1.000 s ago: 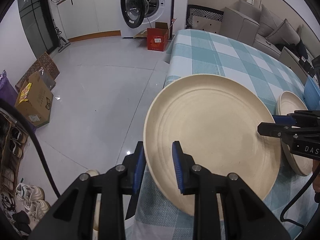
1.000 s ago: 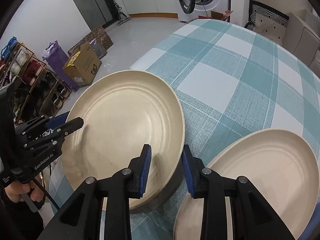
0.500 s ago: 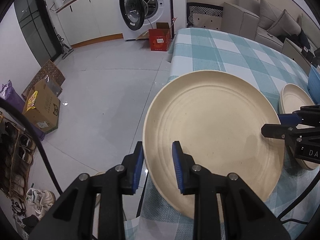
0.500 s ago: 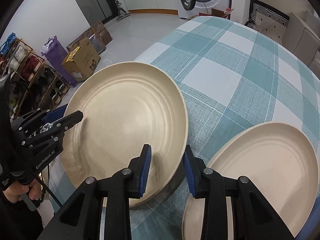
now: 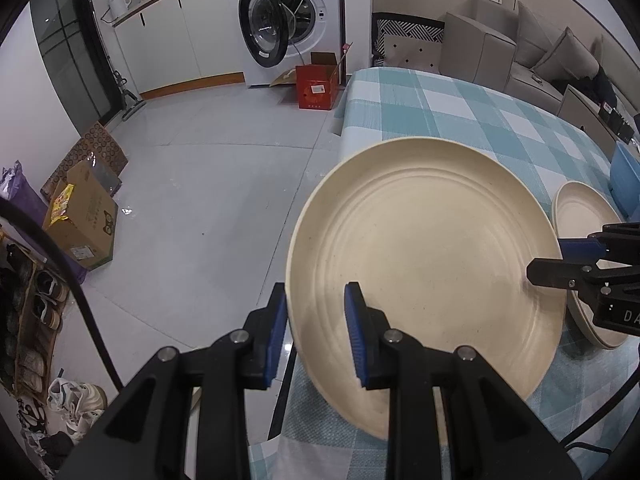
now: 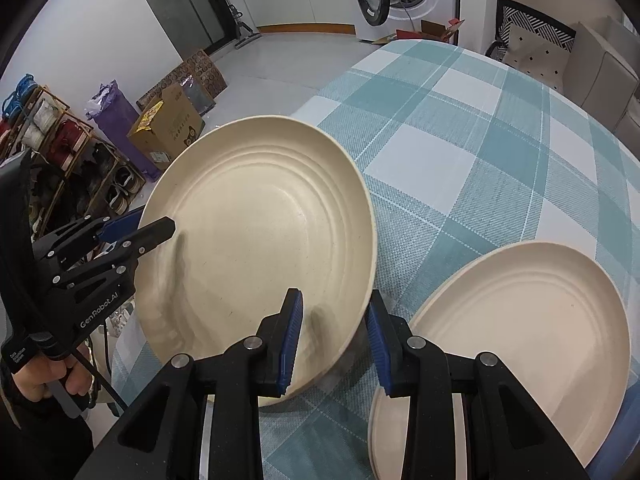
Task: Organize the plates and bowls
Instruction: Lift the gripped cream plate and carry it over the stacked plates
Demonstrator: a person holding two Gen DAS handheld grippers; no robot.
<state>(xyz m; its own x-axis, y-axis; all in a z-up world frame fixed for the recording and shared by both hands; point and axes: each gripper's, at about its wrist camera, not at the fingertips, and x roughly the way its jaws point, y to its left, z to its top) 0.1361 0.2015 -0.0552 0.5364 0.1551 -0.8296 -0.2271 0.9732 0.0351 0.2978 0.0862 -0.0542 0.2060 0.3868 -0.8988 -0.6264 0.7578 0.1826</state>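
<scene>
Left gripper [image 5: 316, 336]: pointed steeply down from the bottom of its frame, pads clamped on the near rim of the big cream plate [image 5: 424, 276].
Right gripper [image 6: 334, 340]: also angled down, gripping the opposite rim of that plate.
Plate: centre frame, lifted and tilted over the checked tablecloth [image 6: 480, 140] edge.
Second plate [image 6: 516, 340]: lower right, flat on the cloth.
Right view only: a hand [image 6: 52, 380] squeezing the left gripper's handle.
Left view only: washing machine [image 5: 292, 20], door open, upper middle.

Washing machine [image 5: 296, 20], red box [image 5: 318, 88], cardboard box [image 5: 86, 220], grey sofa [image 5: 520, 60].
</scene>
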